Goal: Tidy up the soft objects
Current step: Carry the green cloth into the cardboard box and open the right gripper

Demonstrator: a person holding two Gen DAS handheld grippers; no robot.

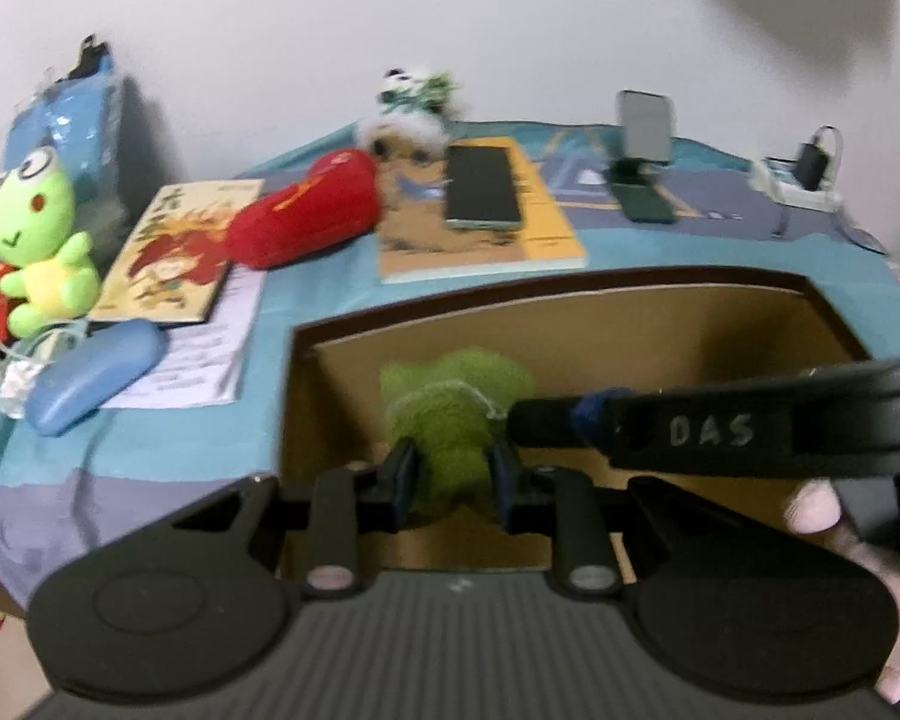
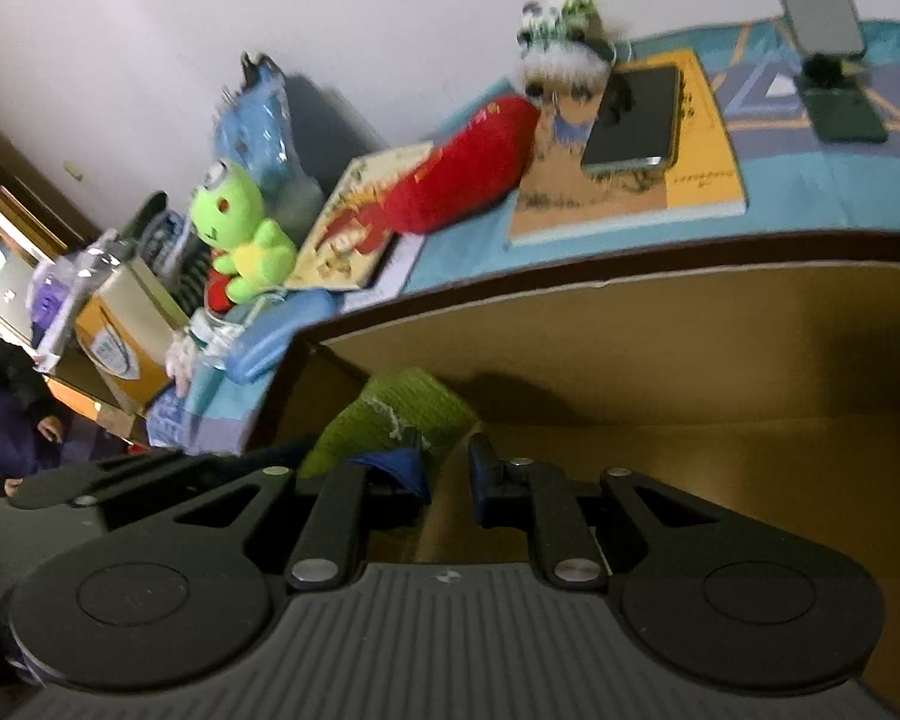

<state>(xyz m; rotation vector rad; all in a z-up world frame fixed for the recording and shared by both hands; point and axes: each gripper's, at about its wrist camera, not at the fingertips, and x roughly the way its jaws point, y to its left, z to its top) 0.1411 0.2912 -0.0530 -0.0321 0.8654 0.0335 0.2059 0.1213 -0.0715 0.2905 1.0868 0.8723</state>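
Green plush [image 1: 450,420] over cardboard box [image 1: 630,324]; red plush [image 1: 306,216] apparently behind

Fuzzy green plush toy [image 1: 450,414] in a matt brown cardboard box [image 1: 630,324]

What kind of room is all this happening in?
Probably a bedroom or living space at home: plush toys like the green frog, books and a phone lie on a patterned blue cover against a wall.

box [image 1: 570,324]: sitting at the table's [image 1: 306,300] front edge
towel [image 1: 456,402]: hanging inside the box's left end
frog plush [image 1: 36,240]: sitting at the left edge
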